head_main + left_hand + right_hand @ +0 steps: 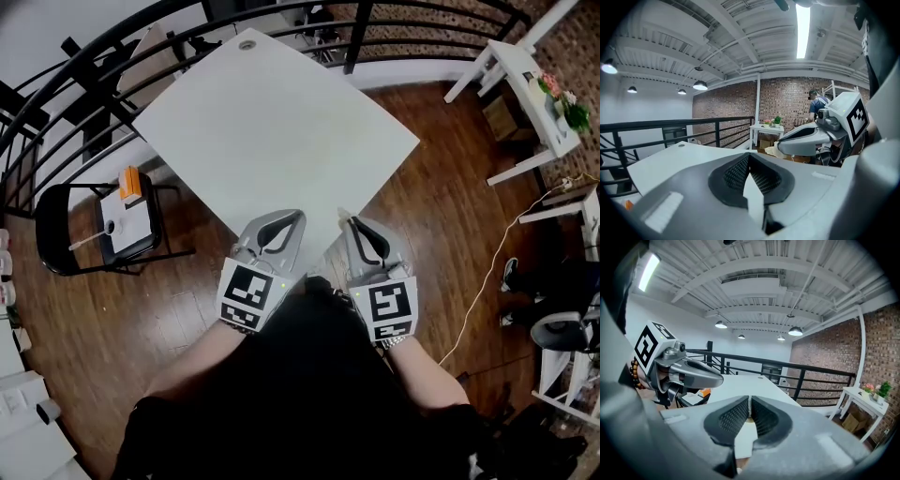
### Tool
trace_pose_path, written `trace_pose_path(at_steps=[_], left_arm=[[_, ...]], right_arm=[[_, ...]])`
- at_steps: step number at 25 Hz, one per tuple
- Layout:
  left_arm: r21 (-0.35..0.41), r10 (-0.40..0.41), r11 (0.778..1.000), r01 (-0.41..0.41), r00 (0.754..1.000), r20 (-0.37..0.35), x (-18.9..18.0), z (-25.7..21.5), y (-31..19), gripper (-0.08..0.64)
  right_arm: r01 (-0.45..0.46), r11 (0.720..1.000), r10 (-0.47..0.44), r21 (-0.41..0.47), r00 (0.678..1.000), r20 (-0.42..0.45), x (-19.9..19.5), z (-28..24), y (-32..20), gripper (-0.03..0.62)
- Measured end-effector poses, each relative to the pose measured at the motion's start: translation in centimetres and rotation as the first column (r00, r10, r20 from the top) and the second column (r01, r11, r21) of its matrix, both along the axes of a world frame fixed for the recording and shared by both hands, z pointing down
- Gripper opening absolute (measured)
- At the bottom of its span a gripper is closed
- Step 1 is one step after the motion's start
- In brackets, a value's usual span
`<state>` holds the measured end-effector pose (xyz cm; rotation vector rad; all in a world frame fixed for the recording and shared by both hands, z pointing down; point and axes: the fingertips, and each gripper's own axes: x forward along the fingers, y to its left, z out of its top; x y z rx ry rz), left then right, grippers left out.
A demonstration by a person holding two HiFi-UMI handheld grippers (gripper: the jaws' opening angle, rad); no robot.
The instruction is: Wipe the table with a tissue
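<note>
The white table [272,122] stands ahead of me, its near corner pointing at both grippers. My right gripper [348,221] hovers at that corner, shut on a small cream tissue [343,214]. The tissue shows as a crumpled wad [776,151] at that gripper's tip in the left gripper view. In the right gripper view only a pale sliver of tissue [749,419] peeks between the closed jaws. My left gripper [298,215] is beside it, just left, jaws shut with nothing in them, above the table's near edge.
A black chair [56,234] at the left carries a white board and an orange box [130,182]. Black railing [84,66] curves round behind the table. At the right are a white side table [539,98] with a plant, and a cable [487,281] on the wood floor.
</note>
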<state>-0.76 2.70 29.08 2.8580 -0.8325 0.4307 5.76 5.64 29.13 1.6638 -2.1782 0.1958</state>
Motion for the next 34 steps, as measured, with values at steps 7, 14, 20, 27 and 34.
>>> trace_pose_path(at_steps=[7, 14, 20, 27, 34], left_arm=[[0.018, 0.013, 1.0, -0.013, 1.0, -0.019, -0.7, -0.9, 1.4, 0.012], [0.03, 0.034, 0.999, -0.033, 0.999, -0.023, -0.9, -1.6, 1.8, 0.012], [0.03, 0.037, 0.999, -0.036, 0.999, -0.018, -1.4, -1.6, 2.2, 0.012], [0.039, 0.037, 0.999, -0.036, 0.999, -0.019, -2.1, -1.6, 2.5, 0.012], [0.043, 0.04, 0.998, -0.039, 0.999, -0.019, -2.2, -1.8, 2.8, 0.012]], right_arm=[[0.0, 0.999, 0.0, 0.035, 1.0, 0.005, -1.2, -1.4, 1.5, 0.008], [-0.003, 0.999, 0.003, 0.05, 1.0, 0.001, -2.1, -2.3, 2.2, 0.008], [-0.011, 0.999, 0.011, 0.053, 1.0, 0.005, -2.4, -2.4, 2.7, 0.008], [-0.015, 0.998, 0.015, 0.058, 1.0, 0.002, -3.0, -2.3, 3.2, 0.008], [-0.019, 0.998, 0.019, 0.06, 1.0, 0.001, -3.1, -2.5, 3.6, 0.008]])
